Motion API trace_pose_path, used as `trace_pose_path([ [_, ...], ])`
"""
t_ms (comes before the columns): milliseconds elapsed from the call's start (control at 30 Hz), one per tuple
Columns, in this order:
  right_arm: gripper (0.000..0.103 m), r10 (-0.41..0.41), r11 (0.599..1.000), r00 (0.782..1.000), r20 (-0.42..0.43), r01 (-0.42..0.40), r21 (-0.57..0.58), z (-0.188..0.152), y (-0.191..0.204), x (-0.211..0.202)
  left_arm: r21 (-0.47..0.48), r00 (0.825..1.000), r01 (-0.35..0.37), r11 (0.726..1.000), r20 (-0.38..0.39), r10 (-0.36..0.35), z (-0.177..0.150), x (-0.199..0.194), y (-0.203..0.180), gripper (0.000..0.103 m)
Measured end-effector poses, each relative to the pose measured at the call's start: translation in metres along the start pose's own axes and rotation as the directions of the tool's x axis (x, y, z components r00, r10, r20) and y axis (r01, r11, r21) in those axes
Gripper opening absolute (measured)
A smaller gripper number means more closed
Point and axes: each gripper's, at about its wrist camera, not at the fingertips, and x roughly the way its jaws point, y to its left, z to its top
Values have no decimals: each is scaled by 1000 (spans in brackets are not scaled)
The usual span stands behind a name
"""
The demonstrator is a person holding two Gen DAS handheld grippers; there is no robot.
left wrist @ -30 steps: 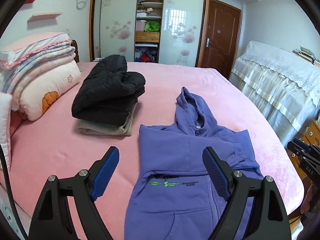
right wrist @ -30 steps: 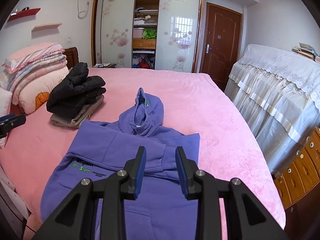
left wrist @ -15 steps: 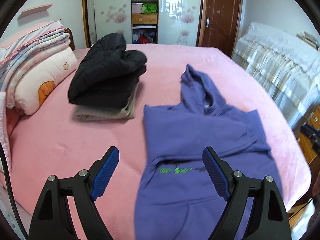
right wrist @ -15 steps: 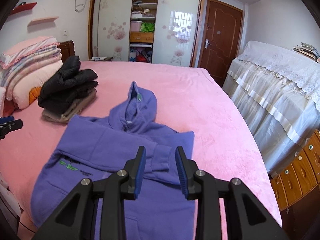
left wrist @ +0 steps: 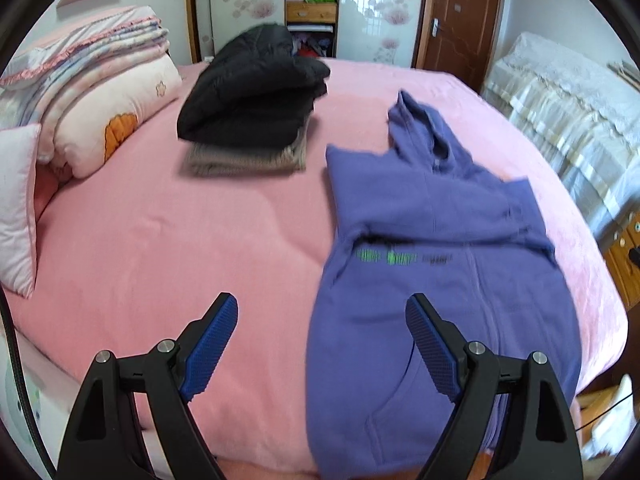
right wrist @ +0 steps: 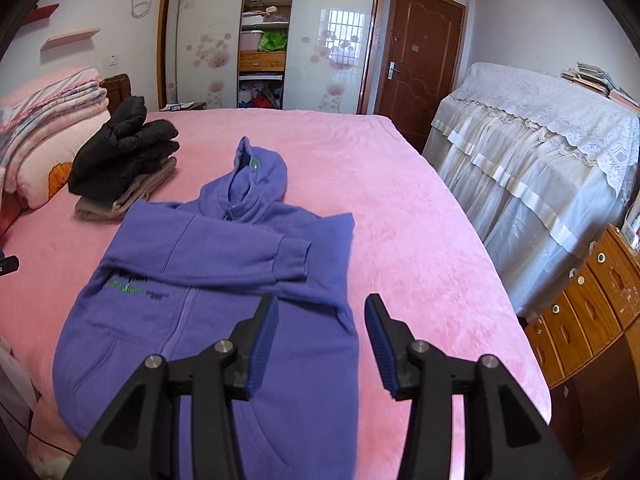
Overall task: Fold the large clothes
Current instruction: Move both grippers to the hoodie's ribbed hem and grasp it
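A purple zip hoodie (left wrist: 436, 280) lies flat on the pink bed (left wrist: 200, 240), hood toward the far side, both sleeves folded across the chest; it also shows in the right wrist view (right wrist: 224, 292). My left gripper (left wrist: 322, 344) is open and empty, above the hoodie's left hem edge. My right gripper (right wrist: 322, 344) is open and empty, above the hoodie's right side near the hem. A folded black jacket (left wrist: 256, 88) rests on a folded beige garment (left wrist: 248, 158) at the far left.
Folded quilts and pillows (left wrist: 92, 92) stack at the bed's left. A lace-covered piece of furniture (right wrist: 532, 160) and a wooden drawer chest (right wrist: 592, 304) stand right of the bed. A wardrobe (right wrist: 264, 32) and a door (right wrist: 420, 52) are behind.
My right gripper has opened wider and drawn back toward the hem. My left gripper has shifted left and tilted down, staying open. The hoodie has not moved.
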Motion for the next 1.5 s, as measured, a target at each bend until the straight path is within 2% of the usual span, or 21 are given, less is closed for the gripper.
trace_pose_path([
  [300,47,-7,1000,997,-74,6,-12,-55,-1,-18,49,990,7,999,-140,0,-72,16,-2,85],
  [433,47,21,1000,991,-130,-21,-3,-84,-6,-13,40,975,44,998,-218,-35,-105,31,1,85],
  [600,47,43,999,972,-233,-43,6,-124,-11,4,-2,941,135,991,-314,-129,-141,50,6,85],
  [700,47,78,997,955,-285,-72,32,-144,-14,10,-73,910,197,978,-357,-210,-158,61,10,85],
  [867,47,112,993,923,-369,-95,65,-175,-18,22,-148,863,252,956,-412,-291,-183,79,9,73],
  [1033,47,172,984,883,-437,-130,124,-200,-22,35,-219,835,279,935,-425,-349,-200,90,15,72],
  [1167,47,214,975,859,-465,-156,161,-214,-23,43,-301,815,309,902,-405,-414,-211,99,25,71],
  [1333,47,231,971,845,-483,-167,172,-221,-19,53,-380,796,340,861,-371,-478,-220,109,33,70],
  [1500,47,249,966,837,-488,-175,192,-226,-21,60,-389,791,354,850,-360,-494,-220,109,40,70],
])
